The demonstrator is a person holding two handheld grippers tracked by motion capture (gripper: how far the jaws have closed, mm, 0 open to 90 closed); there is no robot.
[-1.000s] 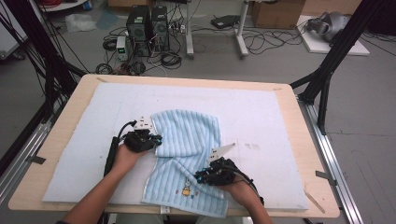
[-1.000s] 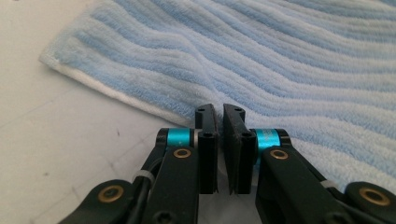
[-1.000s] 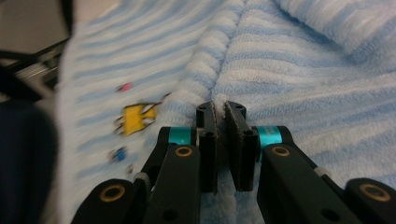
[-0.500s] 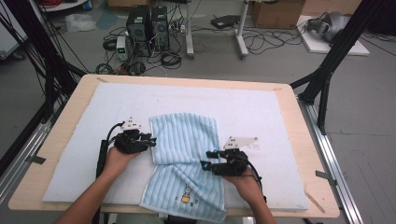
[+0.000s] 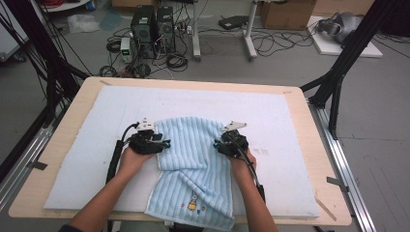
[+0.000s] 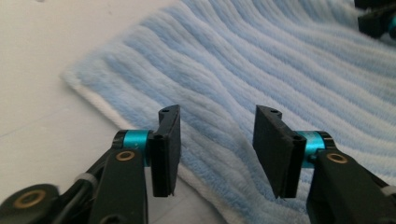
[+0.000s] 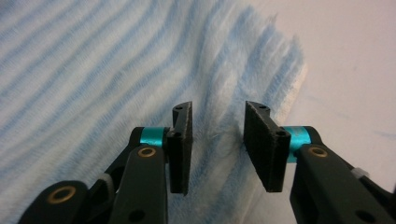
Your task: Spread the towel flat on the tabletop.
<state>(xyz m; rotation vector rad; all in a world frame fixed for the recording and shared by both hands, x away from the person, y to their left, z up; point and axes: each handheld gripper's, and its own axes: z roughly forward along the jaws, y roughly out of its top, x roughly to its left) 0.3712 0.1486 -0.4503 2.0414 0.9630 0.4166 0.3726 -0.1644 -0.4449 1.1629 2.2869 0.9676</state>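
Note:
A light blue striped towel (image 5: pixel 193 164) lies folded on the white mat (image 5: pixel 290 145), its near end with a small embroidered motif (image 5: pixel 192 205) hanging over the table's front edge. My left gripper (image 5: pixel 162 143) sits at the towel's left edge. Its jaws have just been opening and stand apart (image 6: pixel 217 149) over the towel (image 6: pixel 261 60) without pressing it. My right gripper (image 5: pixel 220 145) is at the towel's right edge. Its jaws have just been closing but still stand apart (image 7: pixel 217 144), with a ridge of towel (image 7: pixel 93 70) between them and the pads off it.
The mat covers most of the wooden table (image 5: pixel 309 121). Black frame legs (image 5: pixel 338 82) stand at both sides, with metal rails along the table. Computer towers (image 5: pixel 152 24), cables and a cardboard box sit on the floor beyond the far edge.
Both grippers have let go of the towel and their jaws now stand apart. The right hand moved away from me, from the towel's near right part to its right edge. The upper layer now lies flatter.

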